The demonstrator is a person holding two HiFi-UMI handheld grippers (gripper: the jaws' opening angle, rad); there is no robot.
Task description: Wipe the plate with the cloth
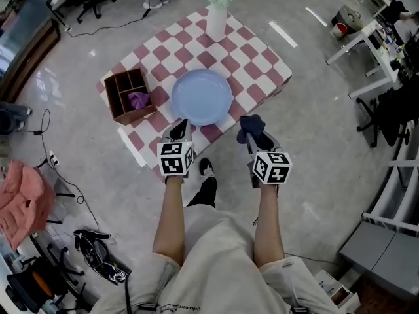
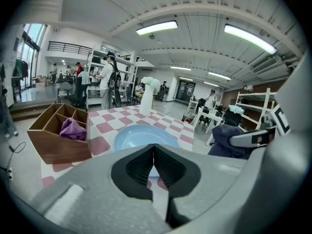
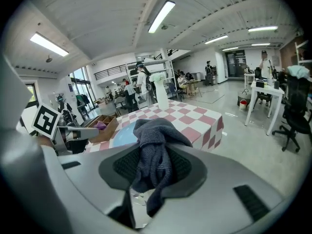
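A light blue plate (image 1: 201,95) lies empty on the pink-and-white checked table (image 1: 262,64), near its front edge. My right gripper (image 1: 252,131) is shut on a dark grey-blue cloth (image 1: 250,125), which bunches between the jaws and hangs over them (image 3: 153,152). It hovers just off the table's front edge, right of the plate (image 3: 123,131). My left gripper (image 1: 179,125) is shut with nothing in it, its jaws meeting (image 2: 153,146) just short of the plate's near rim (image 2: 141,134).
A wooden divided box (image 1: 129,95) holding a purple cloth (image 1: 139,100) stands left of the plate. A white vase of flowers (image 1: 217,13) is at the table's far edge. Desks and chairs (image 1: 376,51) stand to the right, cables and bags (image 1: 98,254) on the floor left.
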